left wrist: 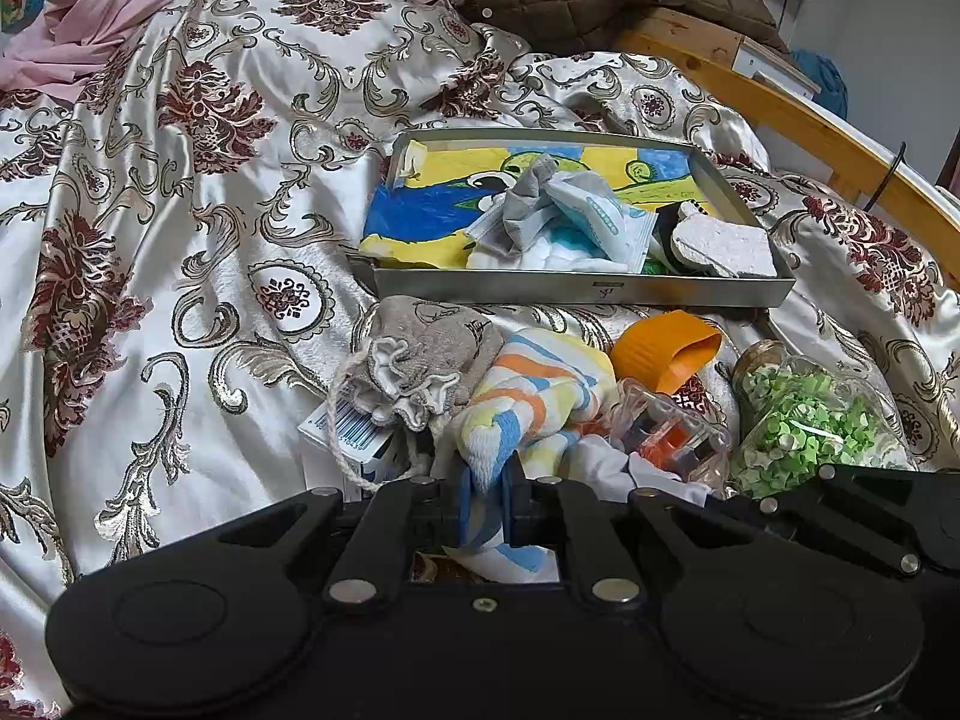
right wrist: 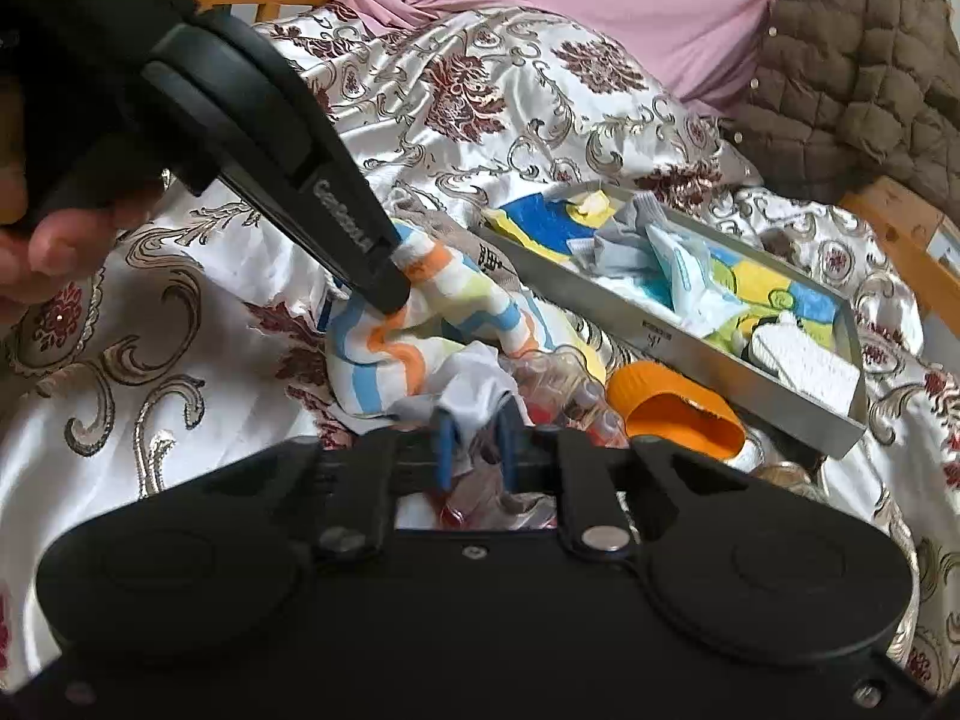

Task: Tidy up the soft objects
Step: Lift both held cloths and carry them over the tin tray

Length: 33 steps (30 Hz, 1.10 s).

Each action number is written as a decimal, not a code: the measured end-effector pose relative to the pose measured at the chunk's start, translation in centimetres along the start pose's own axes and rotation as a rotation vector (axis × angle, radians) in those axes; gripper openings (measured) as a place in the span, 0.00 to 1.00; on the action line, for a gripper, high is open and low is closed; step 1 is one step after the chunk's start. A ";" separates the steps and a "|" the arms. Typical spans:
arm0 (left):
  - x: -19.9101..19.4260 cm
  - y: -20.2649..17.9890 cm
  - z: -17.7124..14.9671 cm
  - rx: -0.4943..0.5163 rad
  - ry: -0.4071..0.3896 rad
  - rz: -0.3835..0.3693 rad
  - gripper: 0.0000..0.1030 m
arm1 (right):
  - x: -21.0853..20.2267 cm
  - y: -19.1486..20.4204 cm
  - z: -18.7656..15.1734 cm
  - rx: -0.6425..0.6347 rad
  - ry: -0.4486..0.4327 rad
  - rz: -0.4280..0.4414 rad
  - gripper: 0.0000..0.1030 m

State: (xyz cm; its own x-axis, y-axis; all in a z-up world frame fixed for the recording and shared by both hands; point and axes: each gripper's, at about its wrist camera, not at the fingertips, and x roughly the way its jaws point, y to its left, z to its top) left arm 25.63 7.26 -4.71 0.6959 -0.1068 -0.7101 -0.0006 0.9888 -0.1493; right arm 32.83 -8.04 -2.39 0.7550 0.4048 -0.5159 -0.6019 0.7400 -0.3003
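A striped towel (left wrist: 534, 396) in orange, blue and yellow lies crumpled on the patterned bedspread, in front of a metal tray (left wrist: 576, 291). My left gripper (left wrist: 486, 492) is shut on a fold of this towel. In the right wrist view the same gripper (right wrist: 396, 282) comes in from the upper left and pinches the striped towel (right wrist: 456, 300). My right gripper (right wrist: 475, 450) is shut on a white cloth (right wrist: 474, 396) lying against the towel. A grey drawstring pouch (left wrist: 420, 360) sits just left of the towel.
The tray holds a blue and yellow cloth (left wrist: 420, 210), a grey sock (left wrist: 528, 204), soft packets and a white sponge (left wrist: 720, 246). An orange cup (left wrist: 666, 348), a clear plastic case (left wrist: 672, 438), a jar of green bits (left wrist: 810, 414) and a barcoded box (left wrist: 348, 426) crowd the towel. A brown quilted jacket (right wrist: 858, 72) lies behind.
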 end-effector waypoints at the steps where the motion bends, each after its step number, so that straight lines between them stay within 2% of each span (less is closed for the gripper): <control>1: 0.0 0.0 0.0 -0.001 0.000 0.000 0.09 | 0.0 0.0 0.0 -0.004 -0.003 0.000 0.03; 7: -0.5 -0.1 0.2 0.011 -0.032 0.002 0.05 | -1.0 -0.3 0.4 0.007 -0.038 -0.019 0.00; 15: -2.2 -0.4 0.7 0.040 -0.147 0.006 0.04 | -3.4 -1.9 1.3 0.029 -0.111 -0.107 0.00; 21: -4.6 -0.9 0.8 0.054 -0.299 -0.044 0.04 | -4.8 -3.2 1.6 0.051 -0.151 -0.157 0.00; 27: -5.6 -0.7 1.5 0.004 -0.337 -0.101 0.04 | -5.8 -4.3 1.9 0.100 -0.185 -0.198 0.00; 33: -7.4 -0.9 3.5 -0.052 -0.421 -0.157 0.04 | -6.9 -6.0 2.5 0.148 -0.235 -0.247 0.00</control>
State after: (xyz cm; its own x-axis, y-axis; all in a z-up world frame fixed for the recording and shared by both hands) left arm 22.94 7.52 3.08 0.9218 -0.1929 -0.3362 0.0997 0.9562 -0.2754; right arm 31.92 -13.92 4.97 0.9225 0.3036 -0.2385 -0.3625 0.8937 -0.2645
